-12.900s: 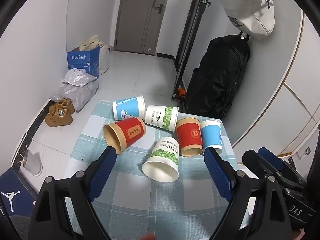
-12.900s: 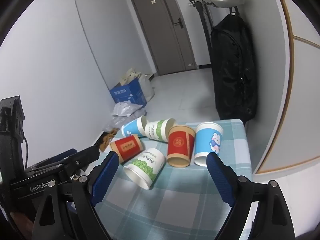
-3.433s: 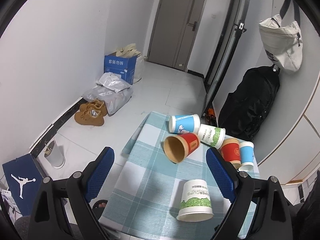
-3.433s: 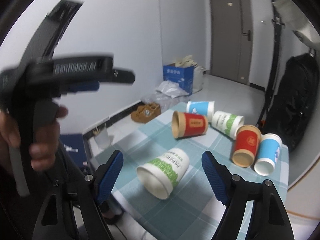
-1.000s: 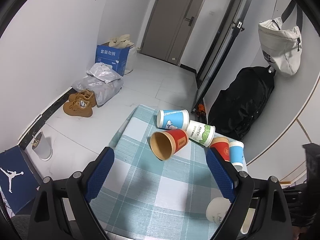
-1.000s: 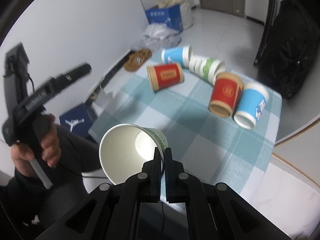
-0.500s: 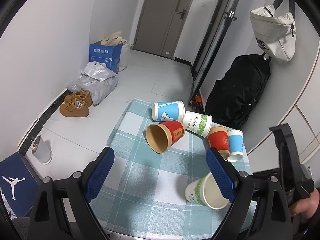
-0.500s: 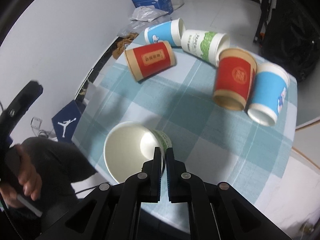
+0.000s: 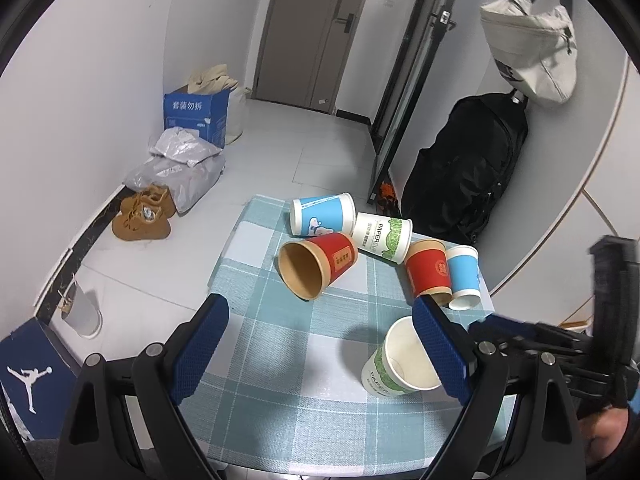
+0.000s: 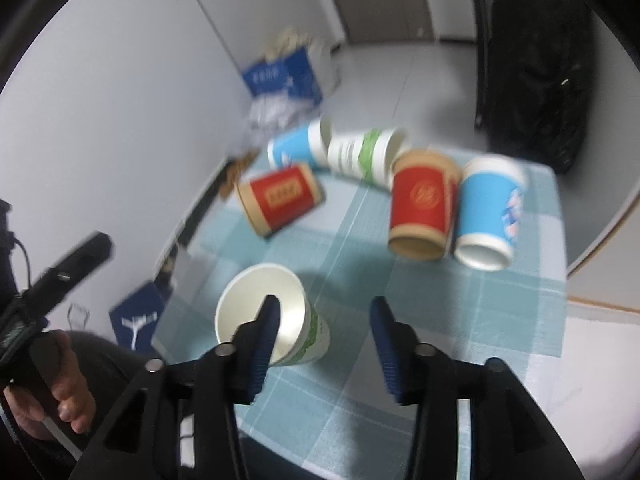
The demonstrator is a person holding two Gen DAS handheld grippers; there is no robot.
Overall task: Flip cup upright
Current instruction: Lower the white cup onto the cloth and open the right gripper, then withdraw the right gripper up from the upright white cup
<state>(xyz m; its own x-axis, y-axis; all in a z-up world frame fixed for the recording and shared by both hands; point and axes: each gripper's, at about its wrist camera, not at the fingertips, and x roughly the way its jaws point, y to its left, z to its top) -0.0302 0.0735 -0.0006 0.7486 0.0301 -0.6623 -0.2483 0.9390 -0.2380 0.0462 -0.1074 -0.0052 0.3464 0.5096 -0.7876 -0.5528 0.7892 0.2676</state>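
The right gripper (image 10: 324, 316) was held low over the table (image 10: 400, 360), jaws spread, one finger (image 10: 262, 344) inside the upright green cup (image 10: 308, 340), nothing clamped. The left gripper (image 9: 320, 340) was held wide open and empty. Five cups (image 9: 316, 264) lay toppled beyond.

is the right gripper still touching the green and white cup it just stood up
Cannot tell. In the blurred right wrist view the right gripper is open, one finger overlapping the mouth of the upright green and white cup; no gap or contact shows plainly.
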